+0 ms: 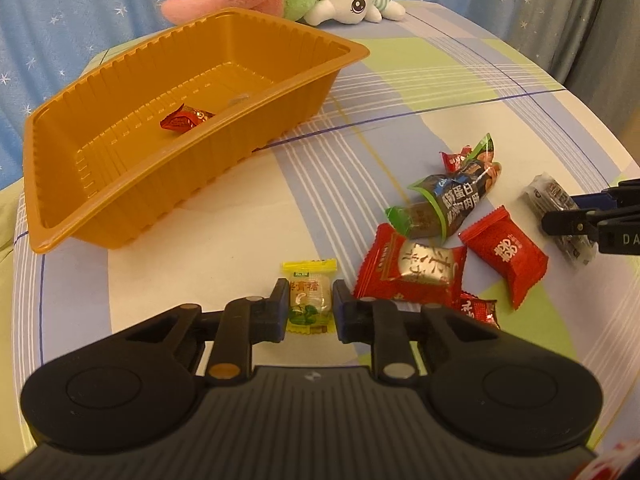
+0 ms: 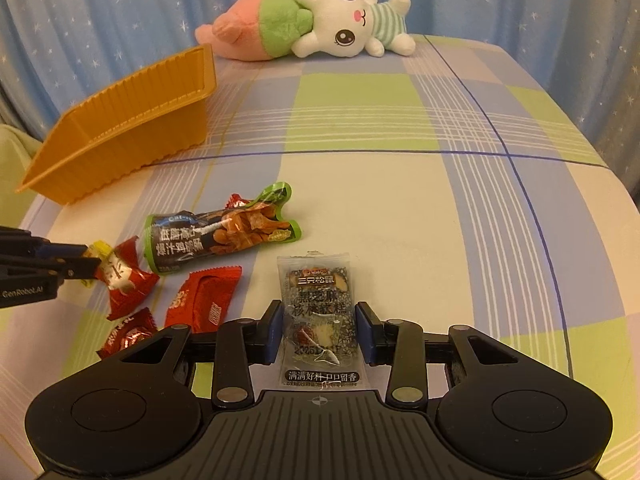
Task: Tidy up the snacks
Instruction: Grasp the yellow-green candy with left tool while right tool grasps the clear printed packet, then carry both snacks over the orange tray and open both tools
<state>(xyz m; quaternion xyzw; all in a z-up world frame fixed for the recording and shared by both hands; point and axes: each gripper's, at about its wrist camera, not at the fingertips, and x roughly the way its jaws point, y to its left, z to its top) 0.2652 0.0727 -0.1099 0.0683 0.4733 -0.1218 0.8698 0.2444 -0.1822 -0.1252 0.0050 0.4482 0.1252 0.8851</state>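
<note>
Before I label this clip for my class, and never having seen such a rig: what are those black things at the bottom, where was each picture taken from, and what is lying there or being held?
There is no robot here: a person holds a handheld two-finger gripper in each hand, and each carries a fisheye camera looking forward along its fingers. One picture is from the left gripper, the other from the right gripper.

The surface is a checked cloth. On it stand an orange tray with one red candy inside, a plush rabbit at the back, and loose snacks: a dark green-edged packet and several red packets.

The left gripper has a small yellow candy between its fingers; the right one straddles a clear sesame-cake packet. Both look closed in, but a firm grip cannot be confirmed.
</note>
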